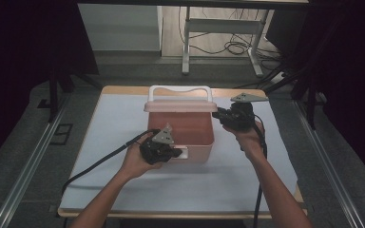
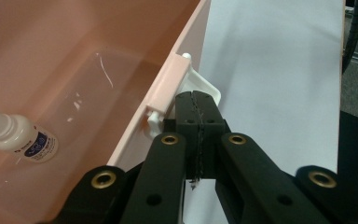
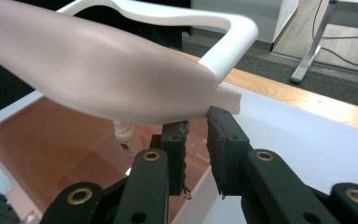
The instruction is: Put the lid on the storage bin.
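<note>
A pink box (image 1: pixel 205 142) stands mid-table with its lid (image 1: pixel 180 106) raised at the back and a white handle (image 1: pixel 180 89) on top. Inside lies a small white bottle (image 2: pixel 21 140) with a blue label. My left gripper (image 1: pixel 177 154) is shut, its tips (image 2: pixel 196 95) right against the white latch (image 2: pixel 168 88) on the box's front wall. My right gripper (image 1: pixel 219 114) sits at the lid's right corner. Its jaws (image 3: pixel 198 121) stand slightly apart just under the lid's edge (image 3: pixel 98 74), with nothing between them. The bottle (image 3: pixel 123 133) shows below the lid.
A white mat (image 1: pixel 114 142) covers the wooden table (image 1: pixel 123 90). Cables trail from both grippers toward the near edge. Beyond the table are a desk frame (image 1: pixel 186 42) and loose cables on the floor. Metal rails (image 1: pixel 28 161) run along both sides.
</note>
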Tool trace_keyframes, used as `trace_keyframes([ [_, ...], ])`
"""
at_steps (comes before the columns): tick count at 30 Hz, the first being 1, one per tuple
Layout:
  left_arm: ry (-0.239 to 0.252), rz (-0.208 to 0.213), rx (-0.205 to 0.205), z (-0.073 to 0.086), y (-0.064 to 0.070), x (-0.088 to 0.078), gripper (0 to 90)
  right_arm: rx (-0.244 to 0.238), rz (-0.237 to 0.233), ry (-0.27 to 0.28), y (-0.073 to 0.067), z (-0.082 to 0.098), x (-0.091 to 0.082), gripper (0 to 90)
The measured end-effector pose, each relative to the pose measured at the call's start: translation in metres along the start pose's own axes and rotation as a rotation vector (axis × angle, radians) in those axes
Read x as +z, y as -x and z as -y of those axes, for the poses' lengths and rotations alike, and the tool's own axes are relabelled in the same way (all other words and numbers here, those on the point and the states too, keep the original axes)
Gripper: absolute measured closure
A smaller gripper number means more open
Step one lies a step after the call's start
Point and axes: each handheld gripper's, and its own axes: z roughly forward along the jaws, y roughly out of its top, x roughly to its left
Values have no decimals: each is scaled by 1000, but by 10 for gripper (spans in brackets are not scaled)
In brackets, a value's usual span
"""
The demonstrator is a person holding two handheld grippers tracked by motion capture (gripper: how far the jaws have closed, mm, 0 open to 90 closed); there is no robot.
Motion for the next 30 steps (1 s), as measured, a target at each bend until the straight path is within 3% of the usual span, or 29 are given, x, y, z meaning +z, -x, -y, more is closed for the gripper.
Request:
trace_keyframes([
  [8,0,0,4,0,0,0,900,1,-25,-33,-1,12,-2,763],
  [19,0,-1,2,0,0,0,900,-50,-59,-116,-2,31,-3,777],
  [26,0,0,0,0,0,0,900,-63,-53,-159,2,43,-6,797],
  [30,-2,2,-2,-1,0,0,900,-64,-76,-161,3,46,-7,797],
])
